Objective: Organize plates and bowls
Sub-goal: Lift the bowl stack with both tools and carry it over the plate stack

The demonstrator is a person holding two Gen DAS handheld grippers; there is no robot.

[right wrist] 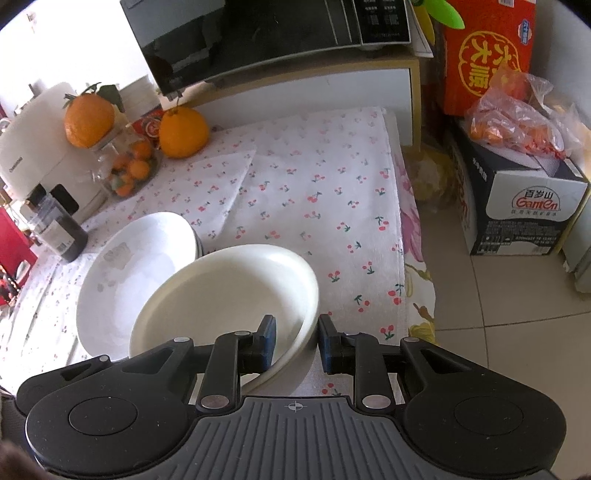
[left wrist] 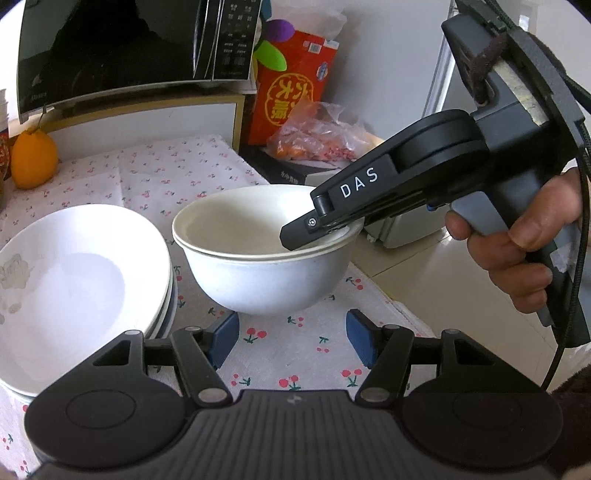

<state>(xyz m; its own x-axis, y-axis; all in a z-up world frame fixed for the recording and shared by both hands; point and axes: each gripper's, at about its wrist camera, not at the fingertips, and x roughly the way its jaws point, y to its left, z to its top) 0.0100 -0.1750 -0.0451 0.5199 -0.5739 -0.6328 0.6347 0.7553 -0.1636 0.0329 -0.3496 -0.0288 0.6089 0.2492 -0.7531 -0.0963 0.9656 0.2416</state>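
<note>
Cherry-print cloth (right wrist: 317, 177) covers the table, with glossy stacked plates (left wrist: 74, 273) at nine o'clock. At centre, the right gripper (right wrist: 297, 341) pinches the smooth cream bowl's (left wrist: 236, 229) rim, nested in another round bowl (left wrist: 258, 284); the left gripper (left wrist: 291, 338) gapes empty at six o'clock.

On the desk (right wrist: 314, 177), the stack of plates (left wrist: 85, 280) lies left of the nested bowls (left wrist: 258, 273), just beside them. An orange (right wrist: 183, 132) sits behind the plates near the microwave (right wrist: 258, 33). Right of the desk, on the floor, a bag (right wrist: 517, 114) rests on a box (right wrist: 524, 206).
</note>
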